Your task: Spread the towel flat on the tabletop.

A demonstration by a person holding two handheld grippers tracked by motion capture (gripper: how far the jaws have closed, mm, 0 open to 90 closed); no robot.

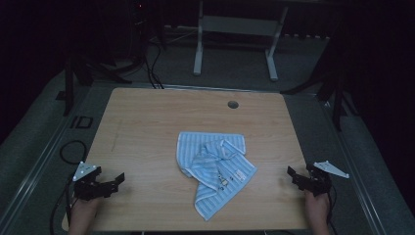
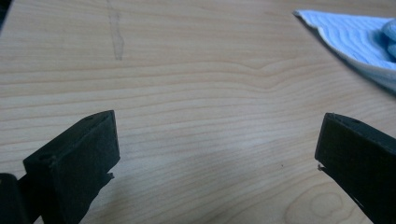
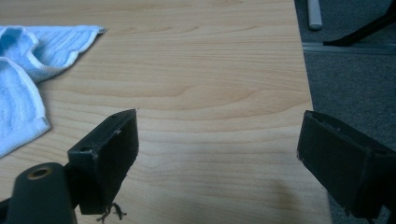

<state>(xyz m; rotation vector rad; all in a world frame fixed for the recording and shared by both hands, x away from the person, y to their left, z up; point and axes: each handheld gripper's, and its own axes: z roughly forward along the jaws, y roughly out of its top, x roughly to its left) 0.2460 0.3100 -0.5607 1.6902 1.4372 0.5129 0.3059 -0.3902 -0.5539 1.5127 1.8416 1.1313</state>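
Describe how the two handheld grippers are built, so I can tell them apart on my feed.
Both are black, each ending in a two-jaw claw with blocky, flat-faced jaws. The left gripper and the right gripper each carry a pale grey three-cornered plate on top. A dark cable trails from each back toward the person. A few frayed threads hang off one jaw in the right gripper view. No sleeves show.

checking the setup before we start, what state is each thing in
towel: crumpled, partly folded over itself, mid table, untouched
left gripper: jaws open, empty, left of the towel
right gripper: jaws open, empty, right of the towel
table: bare wood around the towel
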